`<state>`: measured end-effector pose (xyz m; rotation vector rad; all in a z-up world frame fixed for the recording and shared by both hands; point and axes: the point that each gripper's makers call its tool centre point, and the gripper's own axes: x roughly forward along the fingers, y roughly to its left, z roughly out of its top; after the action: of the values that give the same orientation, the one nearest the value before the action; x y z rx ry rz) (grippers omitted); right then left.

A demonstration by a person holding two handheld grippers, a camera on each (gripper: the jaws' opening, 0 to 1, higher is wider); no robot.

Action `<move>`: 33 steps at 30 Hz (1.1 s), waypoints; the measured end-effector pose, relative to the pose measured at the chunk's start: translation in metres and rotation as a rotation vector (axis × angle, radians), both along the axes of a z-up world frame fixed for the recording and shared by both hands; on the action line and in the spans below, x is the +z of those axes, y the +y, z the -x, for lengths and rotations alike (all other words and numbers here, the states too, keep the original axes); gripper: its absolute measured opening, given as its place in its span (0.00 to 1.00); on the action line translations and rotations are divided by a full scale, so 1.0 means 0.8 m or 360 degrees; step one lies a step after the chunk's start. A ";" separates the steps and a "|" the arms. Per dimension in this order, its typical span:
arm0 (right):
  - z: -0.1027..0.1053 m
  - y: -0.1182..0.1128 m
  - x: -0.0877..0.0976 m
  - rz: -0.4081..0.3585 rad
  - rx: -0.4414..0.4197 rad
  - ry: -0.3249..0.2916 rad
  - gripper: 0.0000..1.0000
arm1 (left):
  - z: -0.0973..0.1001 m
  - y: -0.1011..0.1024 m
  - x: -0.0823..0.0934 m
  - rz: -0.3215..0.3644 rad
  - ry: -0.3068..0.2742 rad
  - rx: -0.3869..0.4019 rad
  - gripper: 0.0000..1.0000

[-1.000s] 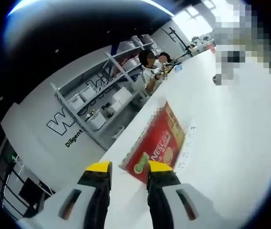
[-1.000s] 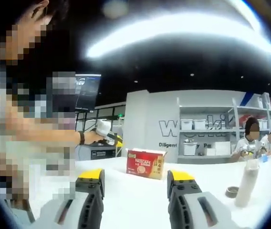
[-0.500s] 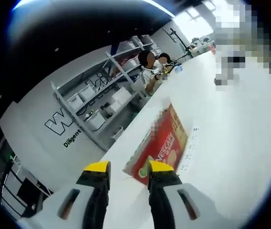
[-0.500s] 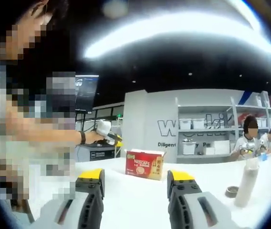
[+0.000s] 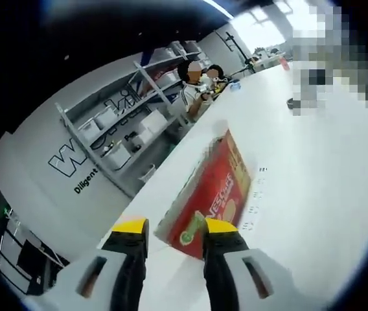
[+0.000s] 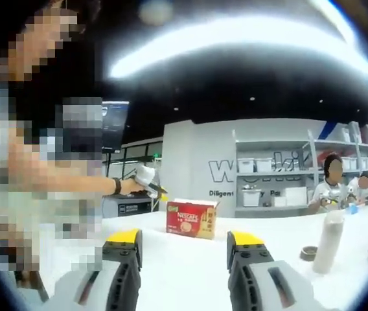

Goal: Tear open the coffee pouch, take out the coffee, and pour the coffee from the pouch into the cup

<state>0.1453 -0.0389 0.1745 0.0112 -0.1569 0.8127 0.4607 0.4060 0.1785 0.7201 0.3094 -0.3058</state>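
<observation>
A red Nescafé coffee box [image 5: 211, 189] lies on the white table [image 5: 313, 188] just beyond my left gripper [image 5: 175, 228]. That gripper is open; the box's near corner sits behind its right fingertip [image 5: 219, 226], not gripped. In the right gripper view the same box [image 6: 190, 219] stands further off at mid-table, beyond my open right gripper [image 6: 184, 238], whose jaws hold nothing. A person's hand brings the left gripper [image 6: 149, 182] in from the left, above and left of the box. A tall white stack of cups [image 6: 330, 241] stands on the table at the right.
A small dark round item [image 6: 308, 253] sits left of the cup stack. Grey shelving with white bins [image 6: 271, 184] runs behind the table. Two seated people [image 6: 334, 188] are at the table's far end. A monitor [image 6: 115, 126] hangs at the left.
The left gripper view has closed in a little on the box, which now looks larger. The right gripper view has panned slightly, so box and cups sit further left in it.
</observation>
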 end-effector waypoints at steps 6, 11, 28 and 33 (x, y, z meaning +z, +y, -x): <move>-0.005 -0.007 -0.011 -0.0001 -0.0025 0.0029 0.53 | -0.022 -0.003 -0.012 -0.0234 0.0011 -0.0069 0.29; -0.007 -0.013 -0.010 -0.0005 -0.0047 0.0031 0.53 | -0.029 -0.003 -0.020 -0.0352 0.0080 -0.0111 0.25; -0.017 -0.011 -0.024 -0.0006 -0.0065 0.0061 0.53 | -0.035 -0.011 -0.044 -0.0522 0.0260 -0.0265 0.14; -0.016 -0.002 -0.024 0.0003 -0.0043 0.0062 0.53 | -0.036 -0.010 -0.040 -0.0470 0.0253 -0.0265 0.09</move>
<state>0.1578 -0.0402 0.1551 0.0231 -0.1194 0.7855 0.4894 0.3984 0.1462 1.0178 0.4520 -0.4831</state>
